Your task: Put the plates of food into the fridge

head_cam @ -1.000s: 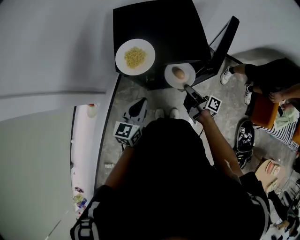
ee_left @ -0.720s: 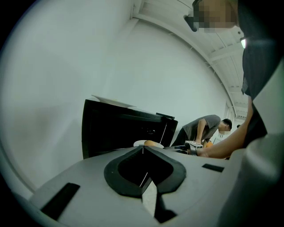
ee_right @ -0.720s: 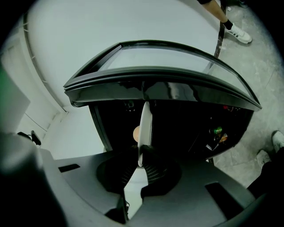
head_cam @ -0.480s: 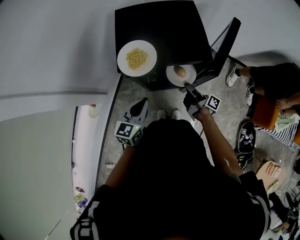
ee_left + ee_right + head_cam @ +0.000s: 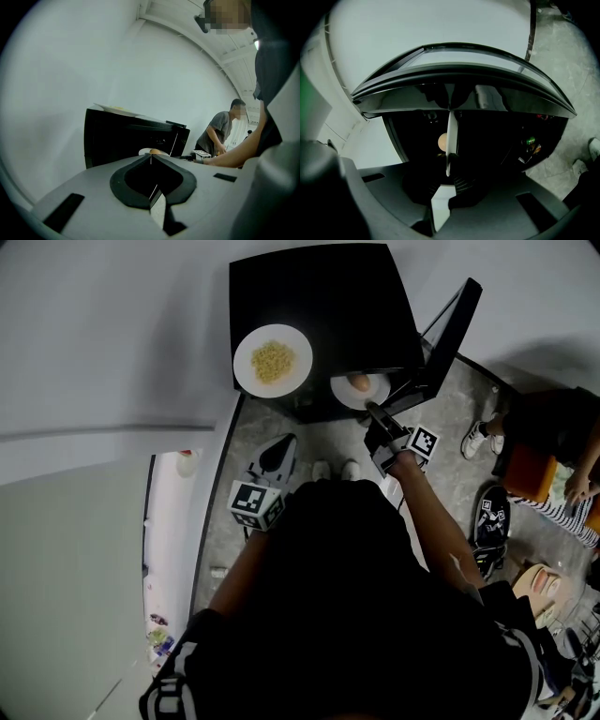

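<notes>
My right gripper (image 5: 375,412) pinches the stiff, breakable plate (image 5: 341,396) by its near rim, top middle, the egg (image 5: 357,382) may roll, and my left gripper (image 5: 151,158) is closed and empty.

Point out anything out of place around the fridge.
The white round plate of yellow noodles sits on top of the black fridge, close to its front corner, not inside. Otherwise nothing looks spilled or askew.

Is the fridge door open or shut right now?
Open. The door stands swung out beside the fridge, and the right gripper view looks straight into its dark interior.
</notes>
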